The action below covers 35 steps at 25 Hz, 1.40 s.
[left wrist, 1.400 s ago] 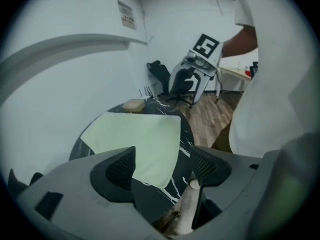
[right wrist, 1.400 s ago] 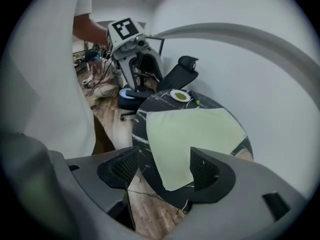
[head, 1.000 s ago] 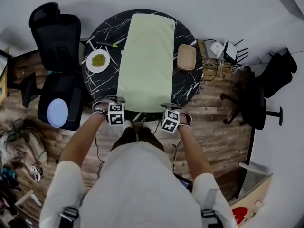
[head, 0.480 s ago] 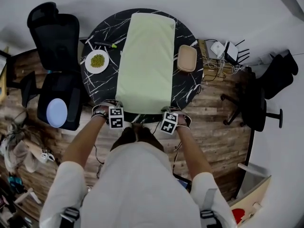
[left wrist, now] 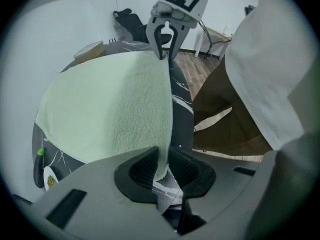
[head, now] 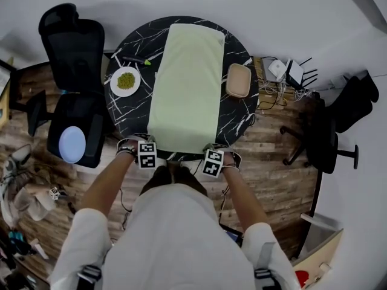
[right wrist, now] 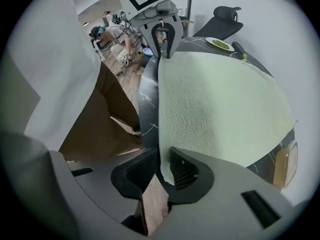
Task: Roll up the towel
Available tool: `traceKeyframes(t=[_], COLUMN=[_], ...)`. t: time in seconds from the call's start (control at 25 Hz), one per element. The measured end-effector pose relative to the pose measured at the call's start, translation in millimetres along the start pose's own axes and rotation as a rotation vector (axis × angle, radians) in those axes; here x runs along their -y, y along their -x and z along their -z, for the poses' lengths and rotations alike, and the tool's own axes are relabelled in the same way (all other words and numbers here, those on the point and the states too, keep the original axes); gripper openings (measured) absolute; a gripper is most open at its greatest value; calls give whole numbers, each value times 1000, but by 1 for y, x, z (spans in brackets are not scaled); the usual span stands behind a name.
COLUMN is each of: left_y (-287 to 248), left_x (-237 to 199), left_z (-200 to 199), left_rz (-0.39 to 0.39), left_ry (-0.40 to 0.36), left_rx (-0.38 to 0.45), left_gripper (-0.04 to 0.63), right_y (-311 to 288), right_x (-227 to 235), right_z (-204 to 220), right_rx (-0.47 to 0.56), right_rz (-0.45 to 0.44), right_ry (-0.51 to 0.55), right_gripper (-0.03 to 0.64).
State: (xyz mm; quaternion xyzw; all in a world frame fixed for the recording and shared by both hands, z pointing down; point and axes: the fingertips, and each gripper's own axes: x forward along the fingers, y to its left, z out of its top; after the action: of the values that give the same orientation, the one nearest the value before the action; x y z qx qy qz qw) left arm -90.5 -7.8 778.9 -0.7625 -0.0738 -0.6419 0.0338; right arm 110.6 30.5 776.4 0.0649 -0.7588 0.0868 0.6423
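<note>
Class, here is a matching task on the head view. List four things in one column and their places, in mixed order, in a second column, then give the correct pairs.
Things:
1. towel
2. white plate
3. tan tray
4. blue disc

Places:
A. on the seat of the black chair
B. on the table, left of the towel
C. spread down the middle of the table
D. on the table, right of the towel

Pairs: 1-C; 2-B; 3-D; 4-A

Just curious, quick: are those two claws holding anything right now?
Left gripper: jaws have just been closing, now pinching the towel at its near corner.
Right gripper: jaws have just been closing, now pinching the towel's other near corner.
</note>
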Motion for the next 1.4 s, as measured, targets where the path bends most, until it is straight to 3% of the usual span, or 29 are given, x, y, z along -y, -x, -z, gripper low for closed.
traceKeyframes(t=[0.12,0.28,0.56,0.8,1.04,1.4], left_y=[1,3,3,11,36,75], left_x=[6,26,94,123,103,8], left_z=[2,2,4,-1,-6,-11], left_rz=[-43,-46,50,81,41,-183], left_ry=[12,43,104,139,112,96], left_rx=[8,36,75,102,109,92], left_gripper=[15,15,15,15,15,15], right_y=[1,3,5,13,39,79], right_x=[-2,-17,-85,-113,-88,8], right_z=[2,6,8,12,8,-7], right_rx=[17,33,62,81,120,179], right_rz=[53,59,-13,-53,-19,186], right_ry=[-3,-36,-46,-83,-98,-105], right_gripper=[5,5,5,5,5,5])
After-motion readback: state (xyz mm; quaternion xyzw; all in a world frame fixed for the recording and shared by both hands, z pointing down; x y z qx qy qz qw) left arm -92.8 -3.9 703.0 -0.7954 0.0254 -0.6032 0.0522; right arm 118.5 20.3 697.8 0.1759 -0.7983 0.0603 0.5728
